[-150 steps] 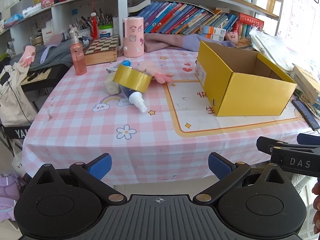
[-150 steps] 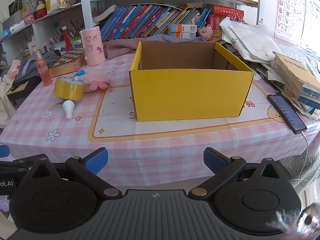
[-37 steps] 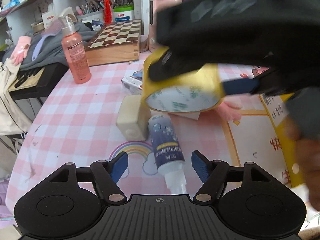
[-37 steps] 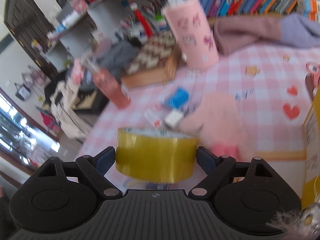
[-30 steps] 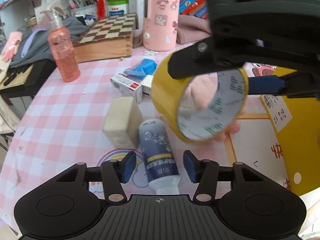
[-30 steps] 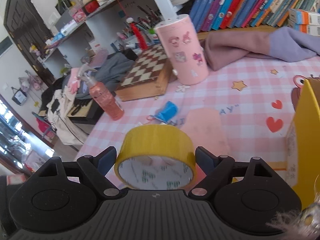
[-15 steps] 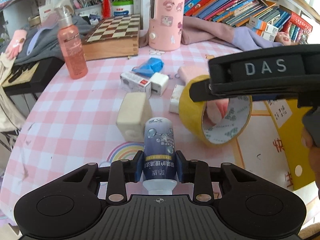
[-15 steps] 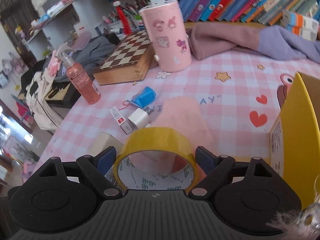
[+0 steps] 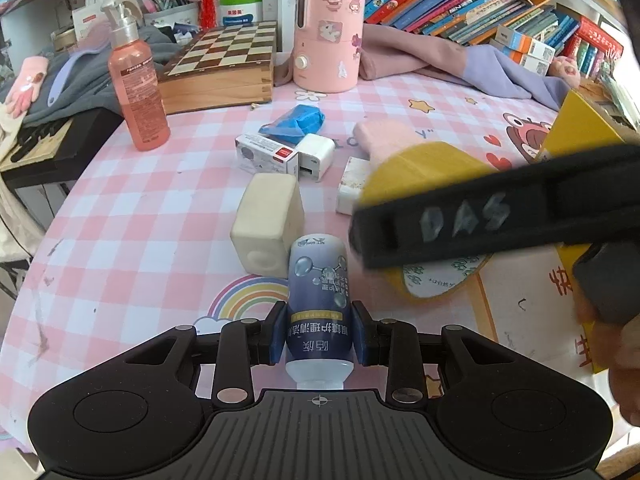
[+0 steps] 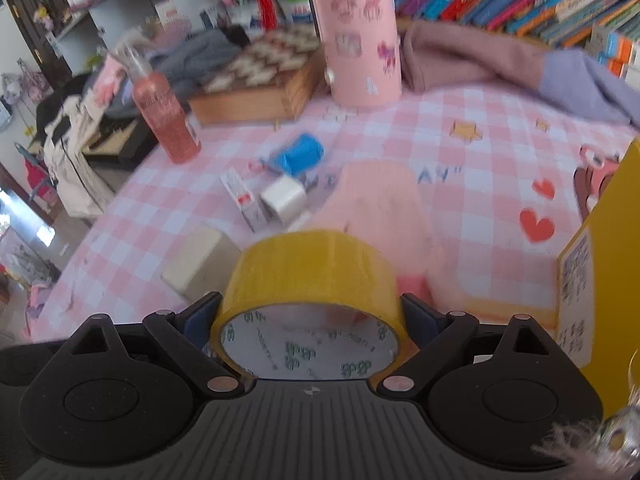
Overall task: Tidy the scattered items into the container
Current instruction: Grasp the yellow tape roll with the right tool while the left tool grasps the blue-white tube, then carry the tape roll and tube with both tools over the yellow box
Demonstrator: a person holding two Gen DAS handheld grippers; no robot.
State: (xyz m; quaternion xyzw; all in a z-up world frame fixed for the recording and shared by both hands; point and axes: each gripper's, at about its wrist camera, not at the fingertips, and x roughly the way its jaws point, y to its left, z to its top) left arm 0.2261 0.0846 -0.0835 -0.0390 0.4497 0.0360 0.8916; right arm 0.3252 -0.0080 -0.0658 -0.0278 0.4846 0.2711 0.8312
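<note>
Pink checked tablecloth (image 9: pixel 120 216), glossy yellow tape roll (image 10: pixel 312 276), white-lined core, blue-labelled bottle (image 9: pixel 319 304)

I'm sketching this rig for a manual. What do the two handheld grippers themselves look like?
Both are matte black plastic. The left gripper and right gripper each have a ribbed central deck with a small crosshair mark, two round discs at the sides, angular linkage arms with silver pivot pins, and blue finger pads. The right one's side bears white "DAS" lettering. No cables or sleeves show.

Behind the clutter — a chessboard box (image 9: pixel 218 68), pink canister (image 9: pixel 329 28), perhaps books (image 9: pixel 460 4).
</note>
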